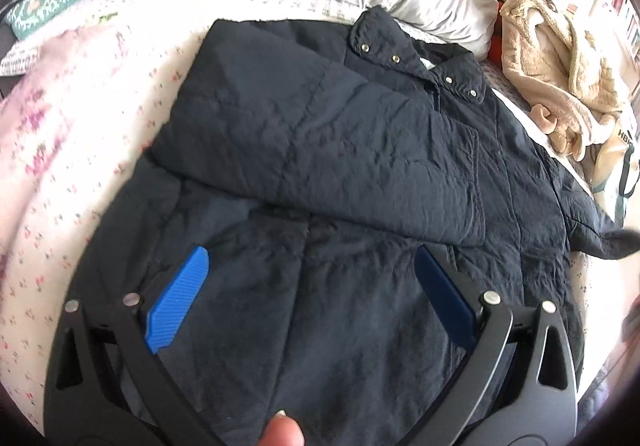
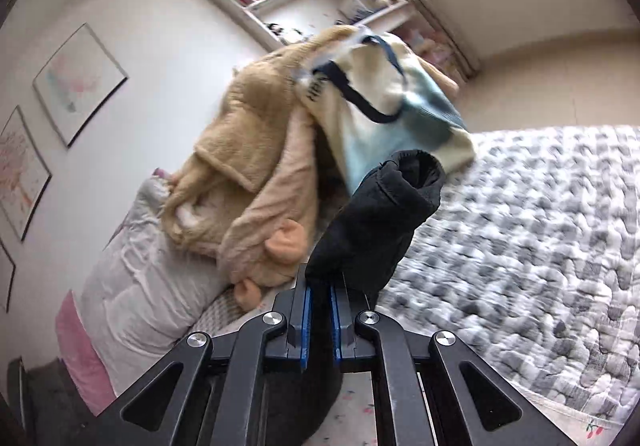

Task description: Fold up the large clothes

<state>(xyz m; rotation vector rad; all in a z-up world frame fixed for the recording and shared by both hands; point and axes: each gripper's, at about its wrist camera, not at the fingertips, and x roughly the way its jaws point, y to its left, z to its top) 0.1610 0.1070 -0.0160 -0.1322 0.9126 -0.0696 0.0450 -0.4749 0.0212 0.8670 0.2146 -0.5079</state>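
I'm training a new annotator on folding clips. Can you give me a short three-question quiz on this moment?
1. True or false: the right gripper is shut on the dark sleeve of the jacket.
2. Which state fits the left gripper? A) open above the jacket B) shut on the collar C) shut on the beige fleece robe
3. Fill in: one sleeve already lies folded across the jacket's ____.

Key: 1 true; 2 A; 3 front
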